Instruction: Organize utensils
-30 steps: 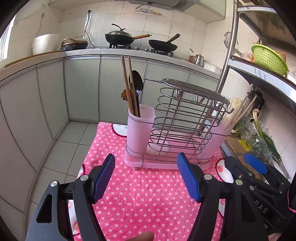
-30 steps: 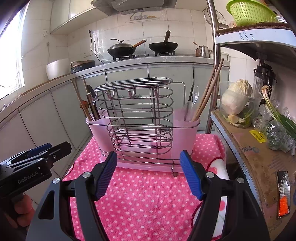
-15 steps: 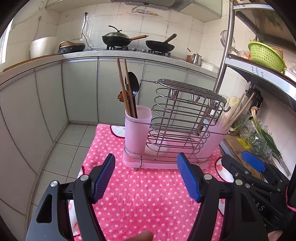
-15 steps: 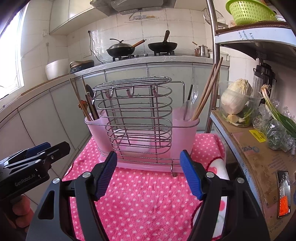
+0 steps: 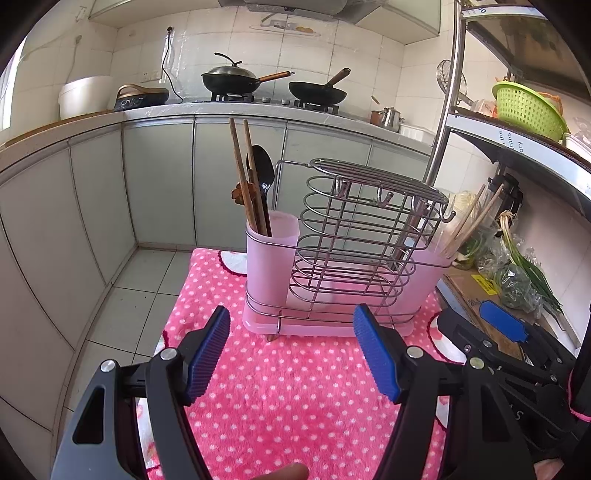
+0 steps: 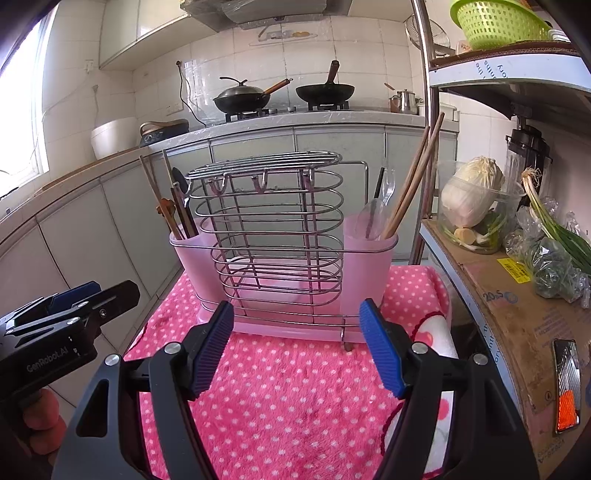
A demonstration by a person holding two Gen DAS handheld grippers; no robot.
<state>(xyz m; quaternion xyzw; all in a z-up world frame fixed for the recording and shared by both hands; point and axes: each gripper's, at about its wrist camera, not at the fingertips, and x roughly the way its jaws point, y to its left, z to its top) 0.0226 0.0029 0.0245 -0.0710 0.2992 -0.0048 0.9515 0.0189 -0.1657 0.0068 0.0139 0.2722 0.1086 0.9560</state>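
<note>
A wire utensil rack (image 5: 369, 236) (image 6: 273, 221) with a pink cup at each end stands on a pink dotted cloth (image 5: 295, 406) (image 6: 295, 398). The left cup (image 5: 271, 254) (image 6: 192, 258) holds brown chopsticks (image 5: 243, 177) and a black spoon (image 5: 264, 173). In the right cup (image 6: 365, 266) are long chopsticks (image 6: 413, 177) and a clear spoon (image 6: 373, 218). My left gripper (image 5: 291, 321) hovers open and empty over the cloth, short of the rack. My right gripper (image 6: 295, 314) is likewise open and empty, facing the rack's front.
To the right a metal shelf carries a cardboard box (image 6: 517, 314), a bowl with cabbage (image 6: 472, 199), green onions (image 6: 554, 236) and a green basket (image 6: 495, 22). Behind runs a counter with two woks (image 5: 229, 79). Tiled floor (image 5: 125, 295) lies left of the cloth.
</note>
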